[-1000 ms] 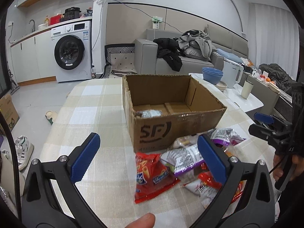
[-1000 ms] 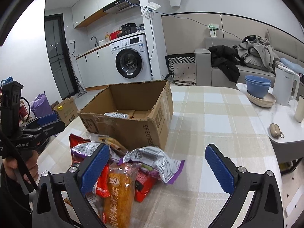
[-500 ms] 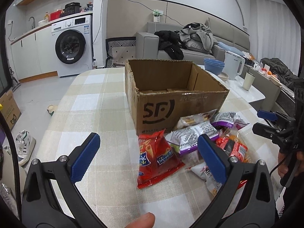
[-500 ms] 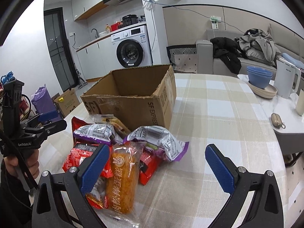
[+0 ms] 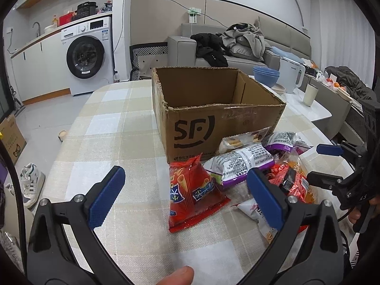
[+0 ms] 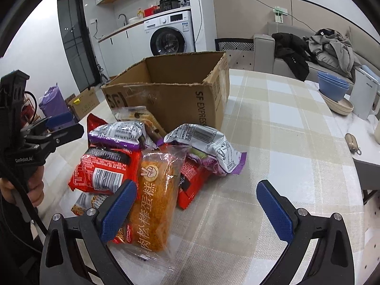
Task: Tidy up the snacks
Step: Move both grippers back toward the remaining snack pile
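My way to the cardboard box (image 5: 213, 109) is blocked in front by the snack pile (image 6: 152, 163) — bare tablecloth (image 6: 280, 147) beside it lies free.

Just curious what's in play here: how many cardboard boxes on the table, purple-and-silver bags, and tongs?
Cardboard box: 1
Purple-and-silver bags: 2
Left tongs, right tongs: 2
Total: 5
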Motion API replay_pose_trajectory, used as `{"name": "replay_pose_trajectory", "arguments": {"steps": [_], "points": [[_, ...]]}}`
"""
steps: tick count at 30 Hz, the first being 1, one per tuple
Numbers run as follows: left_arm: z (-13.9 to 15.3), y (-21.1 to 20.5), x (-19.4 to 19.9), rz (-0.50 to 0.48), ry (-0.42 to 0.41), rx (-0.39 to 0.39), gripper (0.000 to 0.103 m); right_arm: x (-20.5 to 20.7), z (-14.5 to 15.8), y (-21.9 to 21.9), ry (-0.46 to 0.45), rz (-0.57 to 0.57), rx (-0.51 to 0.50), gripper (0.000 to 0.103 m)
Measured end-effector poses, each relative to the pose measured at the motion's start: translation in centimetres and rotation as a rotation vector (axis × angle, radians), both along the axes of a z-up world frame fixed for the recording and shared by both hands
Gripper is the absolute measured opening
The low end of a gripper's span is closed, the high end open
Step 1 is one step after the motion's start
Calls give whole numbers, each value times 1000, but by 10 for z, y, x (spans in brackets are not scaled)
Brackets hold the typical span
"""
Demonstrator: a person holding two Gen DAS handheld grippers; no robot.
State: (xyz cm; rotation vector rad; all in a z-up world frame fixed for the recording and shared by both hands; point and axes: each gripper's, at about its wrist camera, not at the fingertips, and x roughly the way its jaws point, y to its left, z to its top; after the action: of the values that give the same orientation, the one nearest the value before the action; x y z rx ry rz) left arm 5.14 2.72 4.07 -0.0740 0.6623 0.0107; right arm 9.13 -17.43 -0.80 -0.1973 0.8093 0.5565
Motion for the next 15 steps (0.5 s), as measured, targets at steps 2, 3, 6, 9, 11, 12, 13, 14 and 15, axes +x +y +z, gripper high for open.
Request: {"name": "replay_pose_trajectory", "arguments": {"steps": [2, 3, 6, 9, 11, 12, 13, 14, 15], "points": [[-1, 0, 0, -3, 1, 3, 102, 1, -1, 1, 8, -1, -5, 102], [-2, 0, 1, -4, 5, 0, 102, 1, -1, 1, 10, 0, -5, 102], [-4, -1, 3, -12, 12, -9, 102, 1, -3, 2, 25, 9, -22, 102], [-7, -4, 4, -18, 18, 4, 102, 1, -5, 2, 33, 21, -34, 102], [-9, -3, 5, -18, 26, 6, 102, 0, -6, 1, 36, 37, -46, 102], [-9, -4, 5, -19, 29, 4, 102, 1, -7, 0, 42, 42, -50, 102], [-10, -4, 6, -22, 30, 2, 102, 0, -7, 0, 47, 45, -51, 102], [-11, -4, 6, -25, 30, 3, 102, 0, -8, -1, 52, 48, -48, 102], [-11, -5, 6, -27, 31, 4, 102, 0, -8, -1, 54, 50, -47, 102]]}}
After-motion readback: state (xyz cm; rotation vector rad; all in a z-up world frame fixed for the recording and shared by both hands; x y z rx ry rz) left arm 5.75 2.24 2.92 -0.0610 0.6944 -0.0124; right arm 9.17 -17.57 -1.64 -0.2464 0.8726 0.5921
